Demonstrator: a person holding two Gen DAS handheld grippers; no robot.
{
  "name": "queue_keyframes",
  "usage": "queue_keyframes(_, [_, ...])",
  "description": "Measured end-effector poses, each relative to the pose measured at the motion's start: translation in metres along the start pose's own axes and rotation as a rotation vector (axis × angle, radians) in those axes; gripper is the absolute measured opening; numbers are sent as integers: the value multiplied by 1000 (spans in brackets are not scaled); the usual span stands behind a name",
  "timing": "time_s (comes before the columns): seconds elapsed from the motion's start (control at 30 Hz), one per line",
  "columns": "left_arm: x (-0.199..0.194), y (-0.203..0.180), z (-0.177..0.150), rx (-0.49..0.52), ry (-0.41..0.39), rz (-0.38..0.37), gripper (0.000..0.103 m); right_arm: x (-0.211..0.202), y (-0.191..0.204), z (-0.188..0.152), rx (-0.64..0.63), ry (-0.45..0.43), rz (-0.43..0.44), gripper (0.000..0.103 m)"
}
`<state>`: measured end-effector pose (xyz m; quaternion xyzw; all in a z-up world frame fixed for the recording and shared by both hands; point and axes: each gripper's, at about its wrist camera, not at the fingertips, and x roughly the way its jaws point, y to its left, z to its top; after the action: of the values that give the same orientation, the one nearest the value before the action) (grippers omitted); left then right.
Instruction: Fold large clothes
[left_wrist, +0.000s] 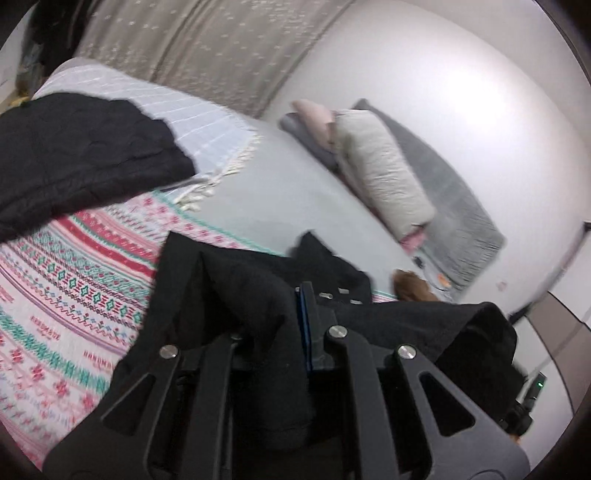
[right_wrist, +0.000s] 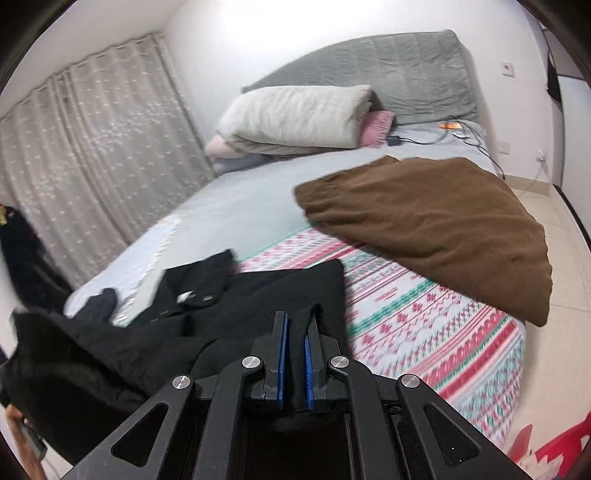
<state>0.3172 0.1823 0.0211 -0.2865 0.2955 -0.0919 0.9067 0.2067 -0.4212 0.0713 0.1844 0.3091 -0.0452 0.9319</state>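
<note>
With both your left gripper (left_wrist: 295, 314) and right gripper (right_wrist: 295, 343) clamped on the black coat (right_wrist: 258, 295) above the patterned blanket (right_wrist: 424, 317) on the bed (right_wrist: 251, 192), you seem mid-carry; next, spread it flat before folding.

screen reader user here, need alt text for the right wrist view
The right gripper is shut on a fold of a black garment over a bed with a patterned blanket. A brown garment lies beyond, pillows at the grey headboard.
</note>
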Motion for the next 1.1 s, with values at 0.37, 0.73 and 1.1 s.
queue_keyframes(0.37, [51, 19, -27, 145, 112, 173, 62, 93, -14, -34, -98, 90, -162, 22])
queue_keyframes(0.73, [17, 20, -8, 254, 93, 159, 88, 32, -11, -11, -117, -68, -20, 74])
queue_keyframes(1.1, [46, 45, -29, 169, 172, 123, 52, 110, -6, -53, -177, 134, -140, 36])
